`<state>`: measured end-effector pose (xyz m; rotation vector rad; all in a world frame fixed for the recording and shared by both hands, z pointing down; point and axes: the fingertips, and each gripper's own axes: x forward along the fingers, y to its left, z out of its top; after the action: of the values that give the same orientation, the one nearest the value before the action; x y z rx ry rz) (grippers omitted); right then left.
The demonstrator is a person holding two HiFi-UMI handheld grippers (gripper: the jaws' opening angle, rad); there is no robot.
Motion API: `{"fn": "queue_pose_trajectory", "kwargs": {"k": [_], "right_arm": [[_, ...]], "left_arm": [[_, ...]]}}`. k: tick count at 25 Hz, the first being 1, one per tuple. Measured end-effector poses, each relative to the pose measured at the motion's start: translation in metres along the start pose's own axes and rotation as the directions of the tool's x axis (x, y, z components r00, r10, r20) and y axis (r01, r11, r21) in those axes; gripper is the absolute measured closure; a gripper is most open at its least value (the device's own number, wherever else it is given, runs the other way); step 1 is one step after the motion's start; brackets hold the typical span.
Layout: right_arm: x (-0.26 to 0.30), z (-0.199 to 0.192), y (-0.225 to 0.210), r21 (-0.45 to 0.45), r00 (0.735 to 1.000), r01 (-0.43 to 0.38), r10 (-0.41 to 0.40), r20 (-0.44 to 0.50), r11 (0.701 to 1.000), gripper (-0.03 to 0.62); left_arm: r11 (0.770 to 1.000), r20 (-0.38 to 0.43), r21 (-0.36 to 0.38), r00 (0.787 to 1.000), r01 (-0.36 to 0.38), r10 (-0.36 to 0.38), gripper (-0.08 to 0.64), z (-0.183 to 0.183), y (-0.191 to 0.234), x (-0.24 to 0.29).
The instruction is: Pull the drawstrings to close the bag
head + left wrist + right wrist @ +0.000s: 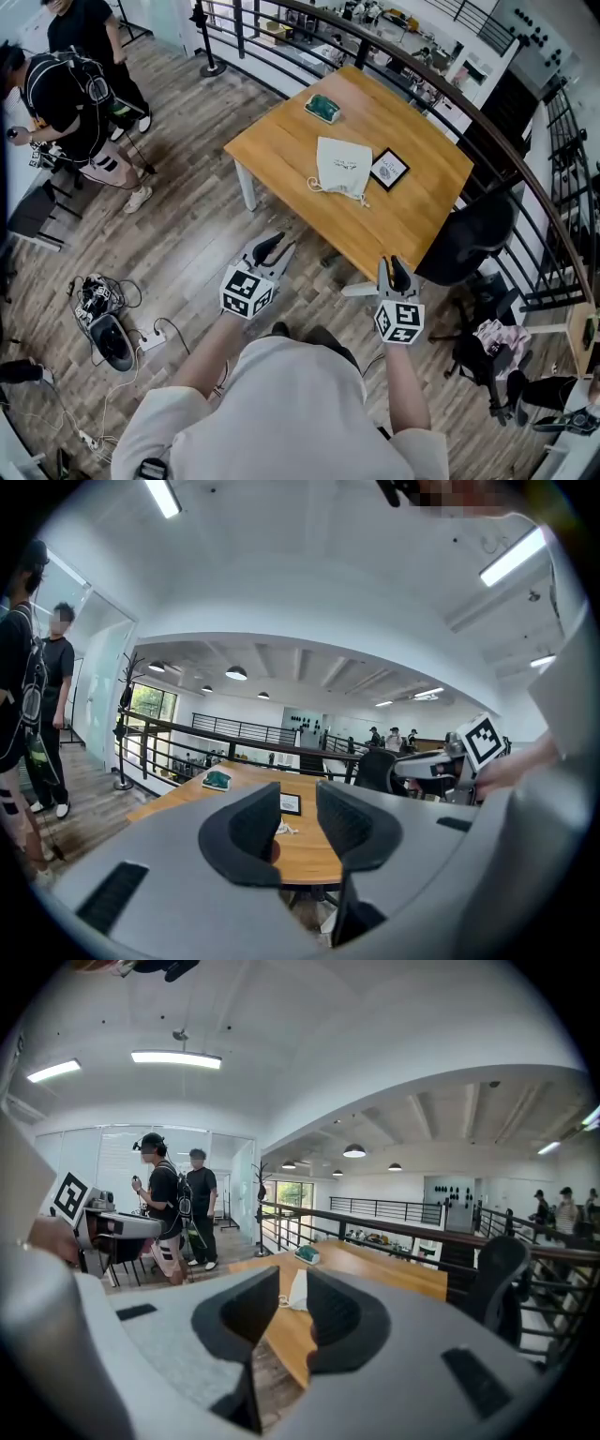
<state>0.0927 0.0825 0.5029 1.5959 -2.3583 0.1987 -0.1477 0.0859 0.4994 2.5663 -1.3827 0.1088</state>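
A white drawstring bag [343,167] lies flat on the wooden table [281,141], its cords trailing at the near end. Both grippers hover over the floor, short of the table's near edge and well apart from the bag. My left gripper [274,246] is open with nothing between its jaws; in the left gripper view [298,822] a bit of the bag [286,829] shows through the gap. My right gripper [396,272] is open and empty too; the right gripper view [293,1307] shows the bag [298,1290] far ahead between the jaws.
A green object [322,109] and a black framed card [388,170] also lie on the table. A black office chair [469,234] stands at its right corner, with a curved railing [525,178] behind. Two people [70,103] stand at left. Cables and a power strip [103,319] lie on the floor.
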Motion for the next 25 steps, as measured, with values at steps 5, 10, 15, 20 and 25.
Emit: {"fn": "queue_pose_trajectory", "kwargs": {"k": [5,10,15,20,25], "right_arm": [[0.018,0.000,-0.003,0.004,1.000,-0.009,0.009,-0.015,1.000,0.515],[0.047,0.001,-0.014,0.011,0.999,-0.026,0.026,-0.024,1.000,0.515],[0.085,0.004,-0.028,0.013,0.998,-0.056,0.057,-0.029,0.998,0.515],[0.122,0.010,-0.053,0.012,0.996,-0.086,0.087,-0.037,0.996,0.515],[0.158,0.008,-0.085,0.018,0.992,-0.112,0.113,-0.061,0.994,0.515]], "left_arm": [[1.000,-0.017,-0.012,1.000,0.000,-0.001,0.446,-0.003,0.009,0.014],[1.000,-0.030,-0.012,0.999,-0.014,0.013,0.446,-0.002,0.023,0.035],[0.999,-0.037,-0.015,0.999,-0.036,0.035,0.445,0.001,0.038,0.065],[0.999,-0.047,-0.015,0.998,-0.048,0.047,0.442,0.008,0.049,0.104],[0.997,-0.072,-0.027,0.995,-0.068,0.066,0.442,0.005,0.056,0.147]]}}
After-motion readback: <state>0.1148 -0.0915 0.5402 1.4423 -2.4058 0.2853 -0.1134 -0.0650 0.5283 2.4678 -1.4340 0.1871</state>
